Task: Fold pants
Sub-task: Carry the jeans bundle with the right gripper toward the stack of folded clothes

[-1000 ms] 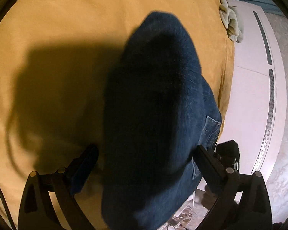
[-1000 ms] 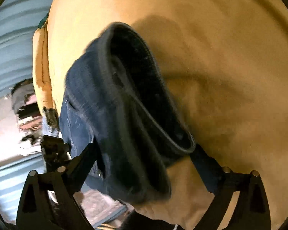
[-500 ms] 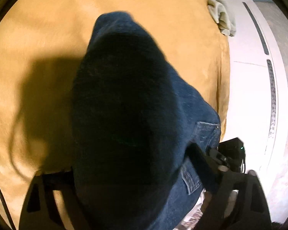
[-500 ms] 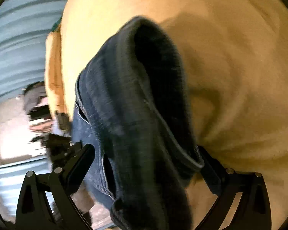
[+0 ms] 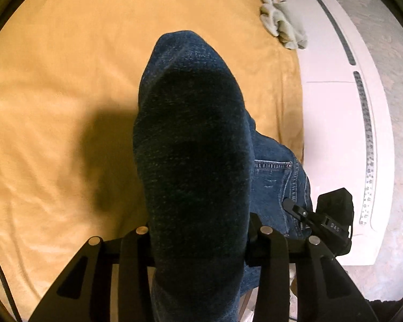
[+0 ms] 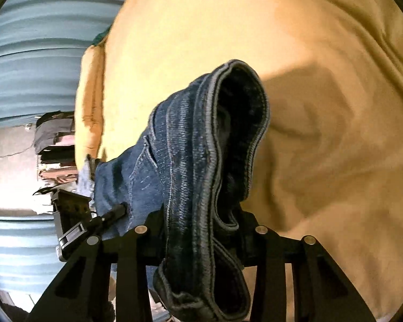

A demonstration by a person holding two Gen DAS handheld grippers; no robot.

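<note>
- left gripper [image 5: 198, 230]: jaws were wide a second ago, now clamped on pants [image 5: 193, 145]
- right gripper [image 6: 198, 230]: same, now pinching hemmed edge
- both grips set, so likely ready to lift and fold
- dark blue denim, bunched, hanging over yellow bedspread [image 5: 53, 94]

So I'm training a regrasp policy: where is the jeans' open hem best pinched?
On the jeans, take the thick stitched hem rim, coming from the bedspread side; that edge curls outward, exposed, beyond the right gripper.
</note>
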